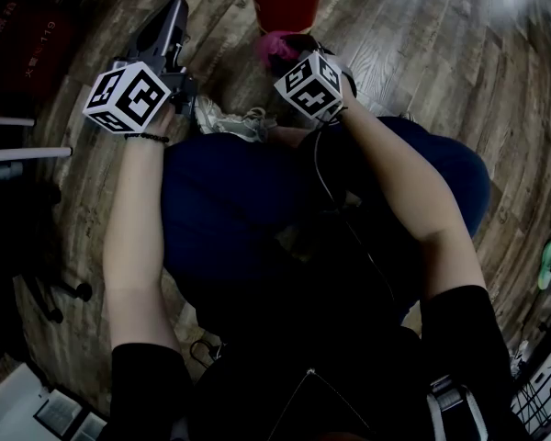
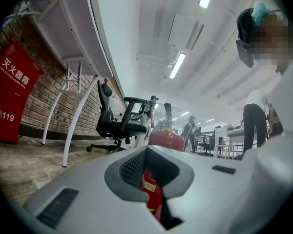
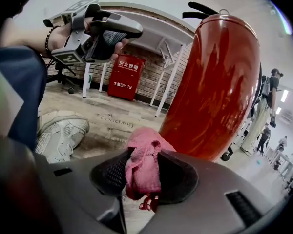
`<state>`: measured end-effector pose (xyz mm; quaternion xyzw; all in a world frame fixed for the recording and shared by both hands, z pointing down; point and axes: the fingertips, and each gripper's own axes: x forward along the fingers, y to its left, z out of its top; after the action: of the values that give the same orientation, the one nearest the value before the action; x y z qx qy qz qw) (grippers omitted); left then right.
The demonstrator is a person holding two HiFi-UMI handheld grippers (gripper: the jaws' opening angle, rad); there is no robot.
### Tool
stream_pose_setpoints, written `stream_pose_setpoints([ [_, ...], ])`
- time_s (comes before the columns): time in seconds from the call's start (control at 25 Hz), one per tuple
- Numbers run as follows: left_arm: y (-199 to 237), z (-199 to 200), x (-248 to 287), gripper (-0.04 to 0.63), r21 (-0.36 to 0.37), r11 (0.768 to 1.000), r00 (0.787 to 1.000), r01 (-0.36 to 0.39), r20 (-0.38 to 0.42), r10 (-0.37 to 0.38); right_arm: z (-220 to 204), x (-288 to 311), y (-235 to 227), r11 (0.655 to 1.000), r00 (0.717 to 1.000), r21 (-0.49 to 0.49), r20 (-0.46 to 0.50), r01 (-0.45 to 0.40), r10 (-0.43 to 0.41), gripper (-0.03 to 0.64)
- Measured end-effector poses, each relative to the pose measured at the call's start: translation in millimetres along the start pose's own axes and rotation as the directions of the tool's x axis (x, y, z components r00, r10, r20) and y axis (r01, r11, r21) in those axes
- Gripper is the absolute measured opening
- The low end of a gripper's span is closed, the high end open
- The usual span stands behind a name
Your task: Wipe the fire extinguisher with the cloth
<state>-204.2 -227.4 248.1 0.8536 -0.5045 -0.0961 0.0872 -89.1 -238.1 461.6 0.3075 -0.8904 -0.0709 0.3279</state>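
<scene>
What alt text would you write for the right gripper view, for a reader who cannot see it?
The right gripper pinches a bunched pink cloth beside a tall red fire extinguisher on a wooden floor. At upper left a hand holds up the left gripper; a white shoe lies lower left, a red box against the brick wall.

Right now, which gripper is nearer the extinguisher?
Right. The right gripper, holding the cloth, is close beside the extinguisher; the left gripper is farther off to its left.
</scene>
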Motion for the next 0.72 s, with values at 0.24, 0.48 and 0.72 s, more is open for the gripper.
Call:
stream_pose_setpoints([
  [0.24,0.2,-0.2,1.0,0.015,-0.001,1.000,1.000,0.003,0.000,-0.003,-4.2,4.2,2.7,1.000,1.000,-0.005,-0.009,0.000,-0.001,0.141],
  [0.48,-0.3,-0.2,0.5,0.015,-0.003,1.000,1.000,0.007,0.000,-0.007,-9.3,9.7,8.0,1.000,1.000,-0.022,-0.024,-0.010,0.009,0.141],
  [0.72,0.0,0.6,0.8,0.015,-0.006,1.000,1.000,0.007,0.002,-0.007,-25.2,19.8,13.4,0.999,0.996,-0.037,-0.078,-0.036,0.033,0.141],
])
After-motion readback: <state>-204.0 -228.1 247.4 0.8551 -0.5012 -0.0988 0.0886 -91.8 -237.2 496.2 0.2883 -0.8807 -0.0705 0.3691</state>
